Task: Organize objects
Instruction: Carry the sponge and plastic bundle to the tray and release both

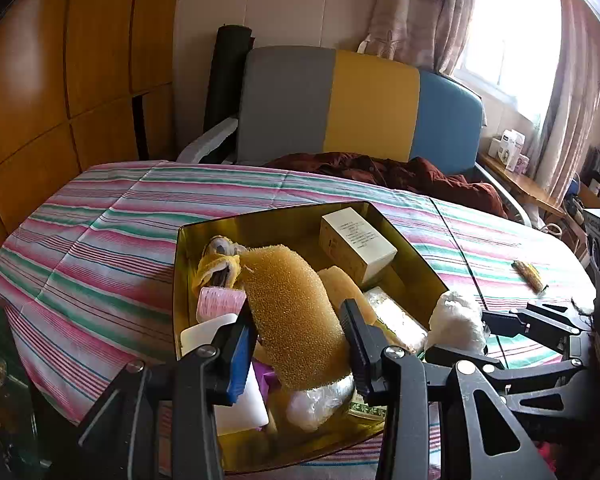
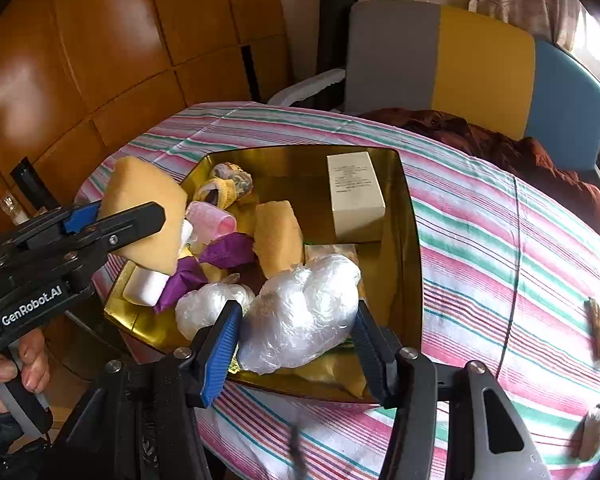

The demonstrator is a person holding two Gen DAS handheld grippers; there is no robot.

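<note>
A gold tin box (image 1: pixel 416 258) (image 2: pixel 410 240) sits on the striped bedspread and holds several items. My left gripper (image 1: pixel 300 350) is shut on a yellow sponge (image 1: pixel 296 312), held above the box's left side; it also shows in the right wrist view (image 2: pixel 148 212). My right gripper (image 2: pixel 298 334) is shut on a clear plastic-wrapped bundle (image 2: pixel 300 312) over the box's near edge; that bundle also shows in the left wrist view (image 1: pixel 458 322). Inside lie a white carton (image 2: pixel 354 196), a second sponge (image 2: pixel 278 238), a pink roll (image 2: pixel 210 222), purple wrap (image 2: pixel 226 252) and another plastic bundle (image 2: pixel 208 306).
A small brown packet (image 2: pixel 599 328) and a pale object (image 2: pixel 596 430) lie on the bedspread to the right. A dark red blanket (image 2: pixel 500 140) lies before the grey, yellow and blue headboard (image 2: pixel 480 60). Wooden wardrobe panels (image 2: pixel 100 40) stand at the left.
</note>
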